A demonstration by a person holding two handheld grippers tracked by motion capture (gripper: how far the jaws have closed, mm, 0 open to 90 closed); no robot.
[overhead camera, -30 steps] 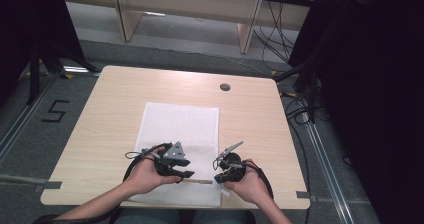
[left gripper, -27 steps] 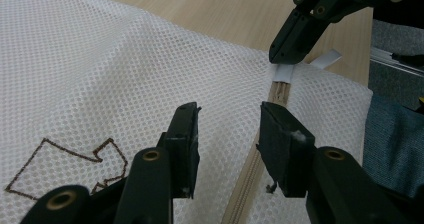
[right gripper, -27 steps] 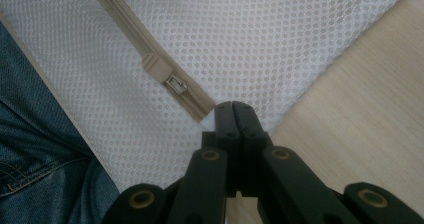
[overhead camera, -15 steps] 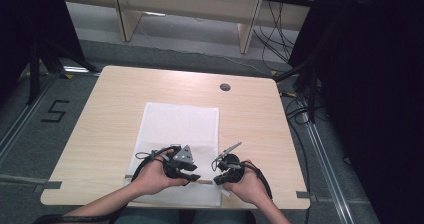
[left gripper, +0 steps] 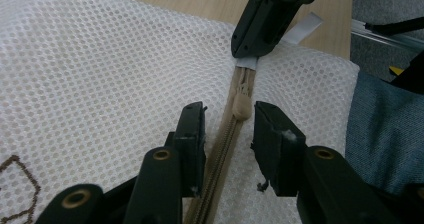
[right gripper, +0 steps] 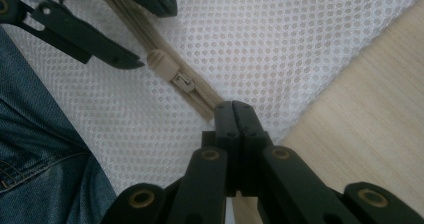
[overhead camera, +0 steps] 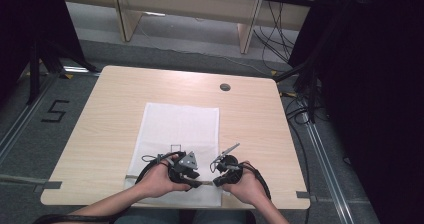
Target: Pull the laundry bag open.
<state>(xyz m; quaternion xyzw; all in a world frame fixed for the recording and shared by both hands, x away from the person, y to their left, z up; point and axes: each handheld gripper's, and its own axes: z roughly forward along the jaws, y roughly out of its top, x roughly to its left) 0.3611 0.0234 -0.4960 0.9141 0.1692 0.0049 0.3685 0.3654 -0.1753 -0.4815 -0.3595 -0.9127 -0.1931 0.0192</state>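
Right gripper (right gripper: 234, 115) is pinching the zipper's end tape, jaws fully together; left gripper (left gripper: 229, 134), jaws just narrowing, is straddling the beige zipper pull (left gripper: 241, 105), not yet gripping; mesh laundry bag (overhead camera: 180, 129) unopened.

One counter (overhead camera: 125, 99) carries everything counted here. On the counter lies one white mesh bag (overhead camera: 180, 129). The bag has one beige zipper (left gripper: 220, 154) along its near edge, and on that zipper sits one pull tab (left gripper: 241, 105). The bag also bears one small brown square mark (overhead camera: 175, 148), beyond the zipper. Two claws stand at the bag's near edge: one left claw (left gripper: 227, 134) and one right claw (right gripper: 234, 115). Two hands hold them, one left hand (overhead camera: 160, 179) and one right hand (overhead camera: 245, 184). One round dark grommet (overhead camera: 225, 87) sits in the counter beyond the bag.
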